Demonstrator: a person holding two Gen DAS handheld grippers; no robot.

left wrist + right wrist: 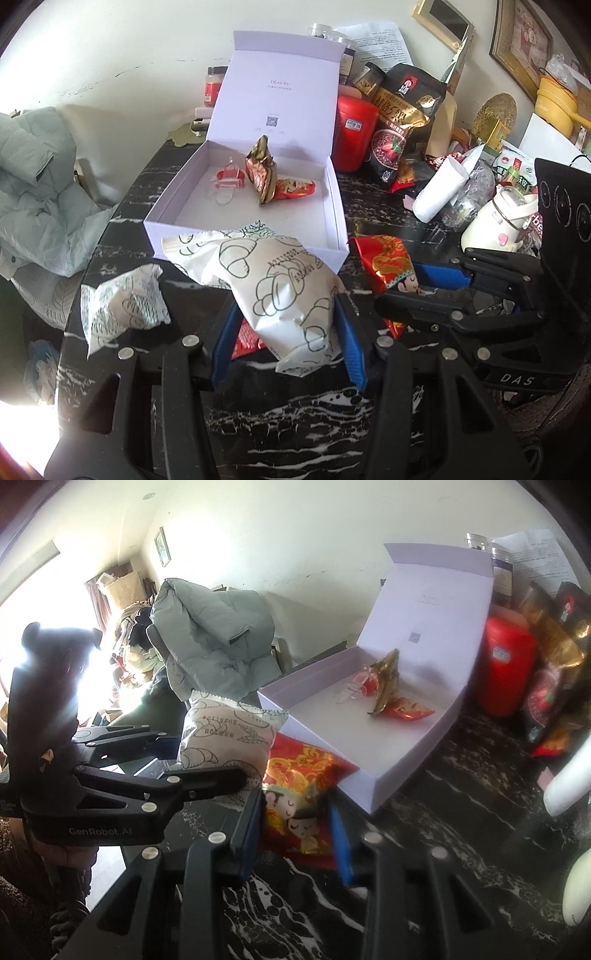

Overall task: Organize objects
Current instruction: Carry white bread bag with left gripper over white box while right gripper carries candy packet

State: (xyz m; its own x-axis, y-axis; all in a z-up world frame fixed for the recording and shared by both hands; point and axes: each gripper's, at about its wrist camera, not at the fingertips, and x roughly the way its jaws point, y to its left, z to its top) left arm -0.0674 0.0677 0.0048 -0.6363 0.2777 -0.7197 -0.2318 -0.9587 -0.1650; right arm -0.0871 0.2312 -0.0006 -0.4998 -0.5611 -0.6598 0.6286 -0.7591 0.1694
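Note:
An open pale lilac gift box (334,254) (406,771) stands on the black marble table (295,417), lid up. Inside lie two snack packets (264,168) (388,686) and a clear clip item (227,181). My left gripper (288,343) is shut on a white croissant-print packet (280,291), held just before the box's near wall; it also shows in the right wrist view (221,742). My right gripper (295,834) is shut on a red festive packet (299,786) (388,262) beside the box's near corner.
A second white packet (125,306) lies left on the table. A red canister (354,133), dark snack bag (402,122), white roll (439,192) and white mug (498,221) crowd the right. A grey-green jacket (33,192) (214,638) hangs at left.

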